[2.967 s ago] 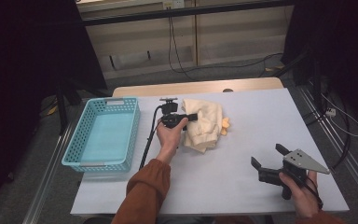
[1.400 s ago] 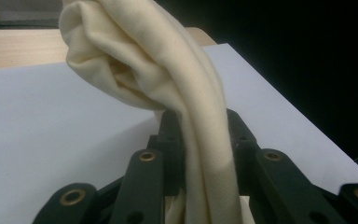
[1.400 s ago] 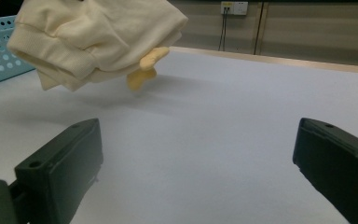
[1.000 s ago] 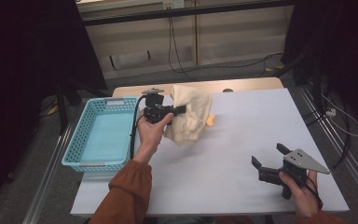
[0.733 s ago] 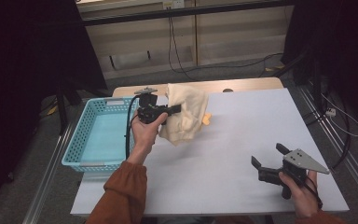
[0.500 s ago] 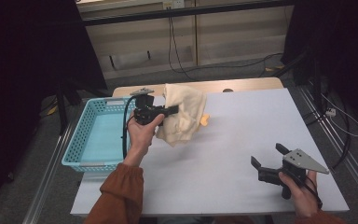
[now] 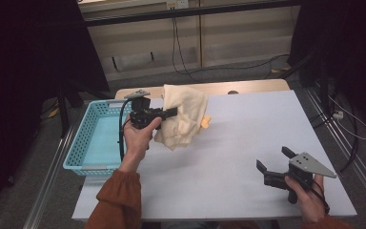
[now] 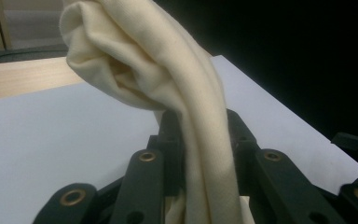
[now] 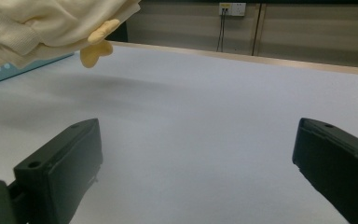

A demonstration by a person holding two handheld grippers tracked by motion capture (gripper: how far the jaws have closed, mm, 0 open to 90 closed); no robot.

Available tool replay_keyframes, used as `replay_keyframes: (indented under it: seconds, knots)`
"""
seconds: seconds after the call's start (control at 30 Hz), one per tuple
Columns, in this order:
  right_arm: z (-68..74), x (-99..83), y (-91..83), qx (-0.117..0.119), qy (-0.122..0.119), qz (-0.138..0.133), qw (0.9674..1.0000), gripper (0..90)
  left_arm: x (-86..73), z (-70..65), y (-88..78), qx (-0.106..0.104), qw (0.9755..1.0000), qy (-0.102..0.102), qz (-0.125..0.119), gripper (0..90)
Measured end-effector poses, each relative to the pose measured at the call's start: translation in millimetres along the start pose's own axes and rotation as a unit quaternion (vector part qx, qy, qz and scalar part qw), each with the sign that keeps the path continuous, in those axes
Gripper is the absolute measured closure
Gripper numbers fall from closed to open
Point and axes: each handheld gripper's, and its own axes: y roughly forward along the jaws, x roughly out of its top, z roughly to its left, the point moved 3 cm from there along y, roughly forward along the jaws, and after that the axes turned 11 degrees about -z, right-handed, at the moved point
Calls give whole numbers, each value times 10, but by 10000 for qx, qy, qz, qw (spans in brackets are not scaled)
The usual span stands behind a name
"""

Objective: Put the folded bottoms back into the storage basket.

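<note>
I have the left gripper (image 7: 171, 112) pinching the cream cloth (image 7: 183, 114), which hangs from its jaws clear above the table (image 7: 248, 143) (a yellow bit dangles on its far side). The basket (image 7: 93, 143) sits just behind my left hand. My right gripper (image 7: 274, 164) rests spread wide, well apart, with bare table between its jaws.

Cream cloth (image 7: 183, 114), turquoise basket (image 7: 78, 148), white table (image 7: 248, 143).
</note>
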Motion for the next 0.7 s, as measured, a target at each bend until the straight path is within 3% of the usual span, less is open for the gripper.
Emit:
replay_keyframes:
  seconds: [0.7]
  knots:
    - [7,5,0,20,-27,-16,10000,16,187,58,-299,-65,9998,41,-186,729]
